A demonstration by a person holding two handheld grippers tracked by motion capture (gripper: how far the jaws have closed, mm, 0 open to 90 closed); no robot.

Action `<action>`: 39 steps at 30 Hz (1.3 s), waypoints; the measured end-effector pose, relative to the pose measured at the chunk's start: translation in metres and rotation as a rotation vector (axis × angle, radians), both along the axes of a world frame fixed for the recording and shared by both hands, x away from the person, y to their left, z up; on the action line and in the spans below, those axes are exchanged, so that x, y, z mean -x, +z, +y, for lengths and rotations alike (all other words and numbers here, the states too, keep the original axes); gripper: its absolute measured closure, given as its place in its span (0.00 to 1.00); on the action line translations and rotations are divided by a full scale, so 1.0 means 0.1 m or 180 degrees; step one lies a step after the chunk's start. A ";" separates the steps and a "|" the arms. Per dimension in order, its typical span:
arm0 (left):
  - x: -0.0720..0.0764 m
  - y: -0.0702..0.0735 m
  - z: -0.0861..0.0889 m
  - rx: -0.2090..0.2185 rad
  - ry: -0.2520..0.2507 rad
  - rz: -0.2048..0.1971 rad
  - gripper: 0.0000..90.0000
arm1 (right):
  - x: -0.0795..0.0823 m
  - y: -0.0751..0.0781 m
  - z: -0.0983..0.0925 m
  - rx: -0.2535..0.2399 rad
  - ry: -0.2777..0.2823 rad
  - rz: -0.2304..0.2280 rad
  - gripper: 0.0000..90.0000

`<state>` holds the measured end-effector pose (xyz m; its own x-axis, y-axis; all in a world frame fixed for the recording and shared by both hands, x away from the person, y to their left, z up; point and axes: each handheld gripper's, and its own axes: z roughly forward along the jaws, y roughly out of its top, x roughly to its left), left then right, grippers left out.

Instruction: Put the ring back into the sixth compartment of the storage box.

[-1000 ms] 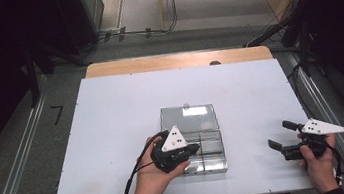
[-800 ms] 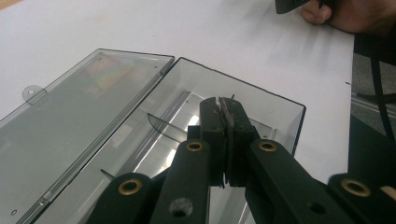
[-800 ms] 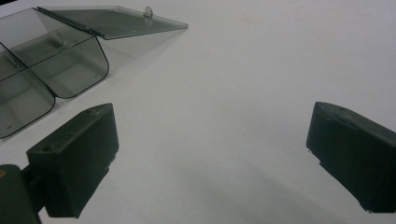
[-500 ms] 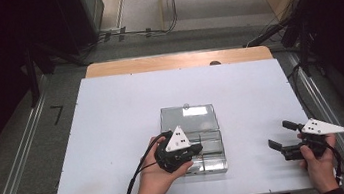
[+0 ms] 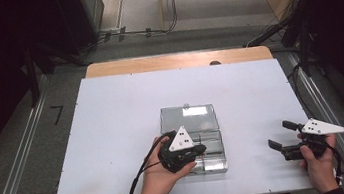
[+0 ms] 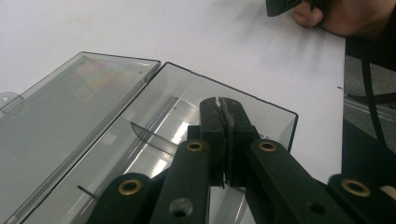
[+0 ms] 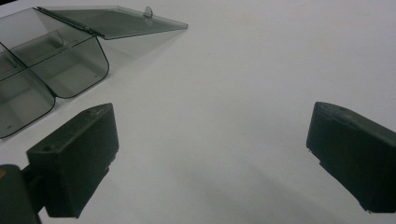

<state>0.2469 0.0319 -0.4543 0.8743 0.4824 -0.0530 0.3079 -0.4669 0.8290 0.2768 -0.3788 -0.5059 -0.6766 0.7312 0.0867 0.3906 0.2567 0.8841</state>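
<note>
A: Checking the left gripper (image 5: 198,150) — where's it sitting?

B: Over the near half of the clear plastic box (image 5: 196,141), mid-table on the white table (image 5: 112,115). Jaws pressed fully together, nothing visibly pinched; tips sit just above the tray (image 6: 261,107) floor.

A: Box state?

B: Open. Lid (image 5: 189,119) lies flat on the far side, hinge running left-right, so the box's long axis goes left-right too. Dividers (image 6: 152,137) inside, looks empty.

A: Right gripper (image 5: 280,136)?

B: Well apart, to the right of the box, near edge. Jaws spread wide, holding nothing, just bare table between them.

A: Nearer hand?

B: Left, easily; lid lies just beyond its tips, away from the person.

A: Counts?

B: One box, one lid, two grippers.
</note>
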 end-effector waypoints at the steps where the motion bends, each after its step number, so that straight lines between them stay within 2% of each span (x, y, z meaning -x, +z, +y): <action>1: 0.00 0.00 -0.01 0.0002 0.0004 0.0003 0.99 | 0.00 0.00 0.00 0.0000 -0.0002 0.0001 0.01; 24: 0.00 -0.07 -0.20 -0.0044 -0.0100 0.0036 0.99 | 0.00 0.00 0.00 -0.0001 -0.0001 0.0001 0.01; 39: -0.01 -0.15 -0.29 -0.0055 -0.0220 0.0203 0.99 | 0.00 0.00 0.00 0.0000 0.0003 -0.0001 0.01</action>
<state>0.2484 0.0027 -0.4693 0.9007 0.4224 -0.1019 0.3264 -0.5030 0.8003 0.2769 -0.3787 -0.5059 -0.6773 0.7306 0.0865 0.3901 0.2571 0.8841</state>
